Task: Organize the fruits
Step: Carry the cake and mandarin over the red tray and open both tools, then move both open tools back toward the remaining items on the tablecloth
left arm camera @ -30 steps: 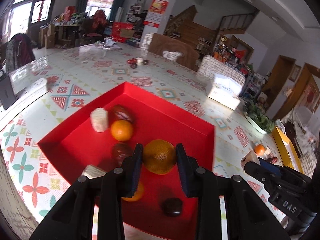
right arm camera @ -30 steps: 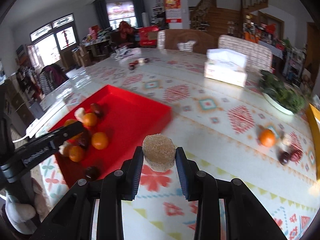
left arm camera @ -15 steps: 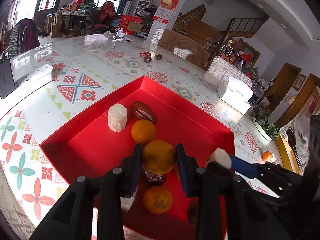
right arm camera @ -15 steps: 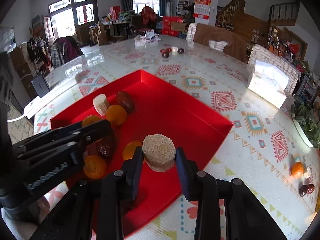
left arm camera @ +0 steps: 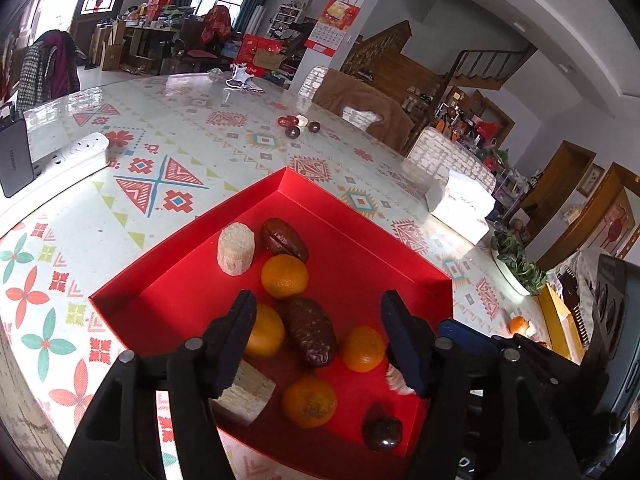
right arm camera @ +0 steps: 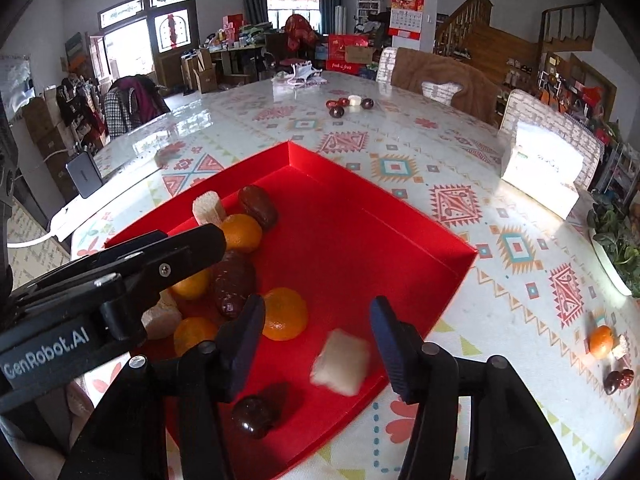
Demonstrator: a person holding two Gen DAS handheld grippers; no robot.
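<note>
A red tray [left arm camera: 192,280] [right arm camera: 400,236] on the patterned table holds several oranges, dark red dates and pale cylinder pieces. My left gripper [left arm camera: 318,330] is open and empty above the tray; an orange [left arm camera: 363,349] lies below, between its fingers. My right gripper [right arm camera: 318,330] is open and empty; the pale cylinder piece [right arm camera: 341,361] lies in the tray between its fingers, blurred. The left gripper's body [right arm camera: 108,280] crosses the right wrist view at the left.
An orange [right arm camera: 601,342] and dates [right arm camera: 618,380] lie on the table at the right. More dates [right arm camera: 350,106] lie at the far side. A tissue box [right arm camera: 546,168], a plant dish [right arm camera: 616,248], a power strip [left arm camera: 68,156] and chairs surround the table.
Both grippers have opened. The left one let go of its orange, which now lies in the tray. The right one let go of the pale cylinder piece, now in the tray.
</note>
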